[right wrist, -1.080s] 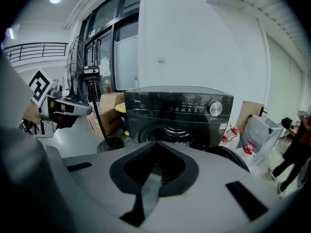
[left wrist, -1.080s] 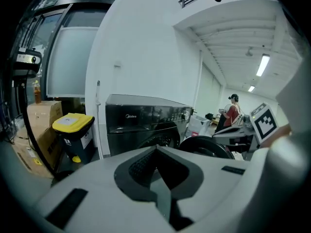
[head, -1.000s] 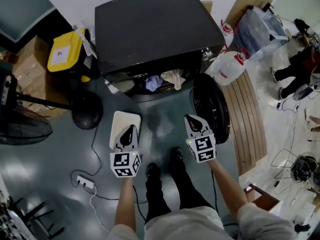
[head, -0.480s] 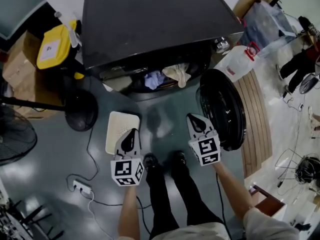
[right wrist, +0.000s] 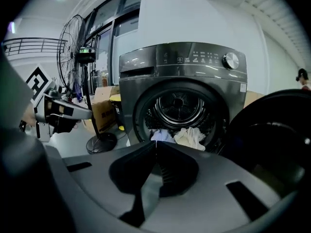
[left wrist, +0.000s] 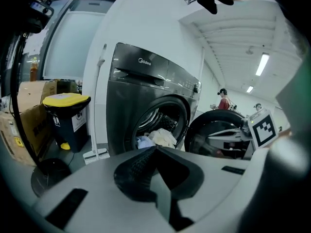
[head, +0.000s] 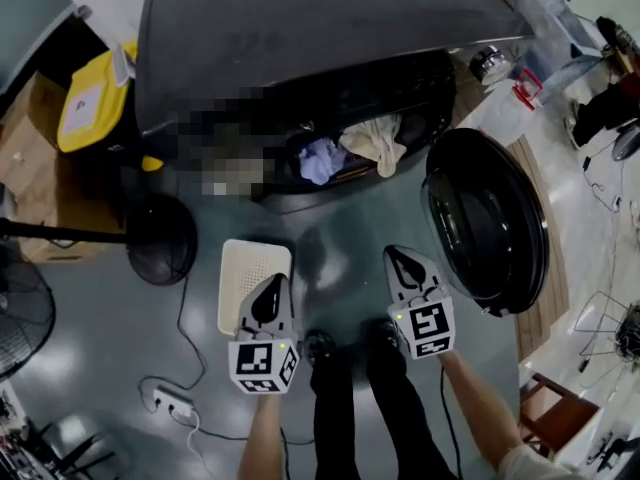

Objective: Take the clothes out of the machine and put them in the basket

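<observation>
A dark grey front-loading washing machine (head: 320,38) stands with its round door (head: 487,220) swung open to the right. In its drum mouth lie a cream cloth (head: 372,140) and a pale blue cloth (head: 320,158), also seen as the cream cloth (right wrist: 191,137) and blue cloth (right wrist: 160,135). A white basket (head: 252,280) sits on the floor at the left. My left gripper (head: 270,290) hovers over the basket's near right corner, shut and empty. My right gripper (head: 403,260) is shut and empty, in front of the door.
A yellow-lidded bin (head: 92,103) and a cardboard box (head: 30,158) stand left of the machine. A fan base (head: 160,240) and a power strip with cable (head: 172,401) lie on the floor at left. The person's feet (head: 350,343) are between the grippers. Jugs and bags (head: 520,78) sit at right.
Both grippers and the camera have sunk lower; the machine and its open door loom larger. Both grippers stayed shut and empty.
</observation>
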Action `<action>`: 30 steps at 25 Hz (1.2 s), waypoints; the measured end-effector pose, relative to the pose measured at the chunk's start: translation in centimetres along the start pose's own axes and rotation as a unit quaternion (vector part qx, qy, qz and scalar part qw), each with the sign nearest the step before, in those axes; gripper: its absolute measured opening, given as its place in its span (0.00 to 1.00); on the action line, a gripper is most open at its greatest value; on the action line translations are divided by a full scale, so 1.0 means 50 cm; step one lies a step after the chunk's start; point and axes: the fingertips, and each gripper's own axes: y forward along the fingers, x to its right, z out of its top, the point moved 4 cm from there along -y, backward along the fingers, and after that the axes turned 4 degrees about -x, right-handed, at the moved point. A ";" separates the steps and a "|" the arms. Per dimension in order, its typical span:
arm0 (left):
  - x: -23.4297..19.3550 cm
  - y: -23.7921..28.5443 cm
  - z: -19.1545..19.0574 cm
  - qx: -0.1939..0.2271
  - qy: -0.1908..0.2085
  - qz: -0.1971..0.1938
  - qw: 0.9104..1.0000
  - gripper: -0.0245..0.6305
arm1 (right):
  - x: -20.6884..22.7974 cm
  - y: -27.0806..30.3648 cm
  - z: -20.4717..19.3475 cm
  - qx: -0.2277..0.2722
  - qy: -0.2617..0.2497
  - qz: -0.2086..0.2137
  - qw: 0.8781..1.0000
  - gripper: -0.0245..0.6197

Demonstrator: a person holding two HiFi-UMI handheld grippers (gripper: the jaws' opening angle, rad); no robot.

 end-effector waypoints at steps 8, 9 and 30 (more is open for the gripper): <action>-0.017 0.035 -0.089 -0.008 0.002 -0.010 1.000 0.06 | -0.030 0.072 -0.091 -0.005 0.021 0.031 0.999 0.46; -0.018 0.039 -0.095 -0.007 -0.001 -0.010 1.000 0.06 | -0.030 0.080 -0.100 -0.004 0.021 0.029 0.999 0.52; -0.087 0.053 -0.156 -0.001 -0.012 0.008 1.000 0.07 | 0.018 0.421 -0.045 0.030 0.074 0.021 0.997 0.73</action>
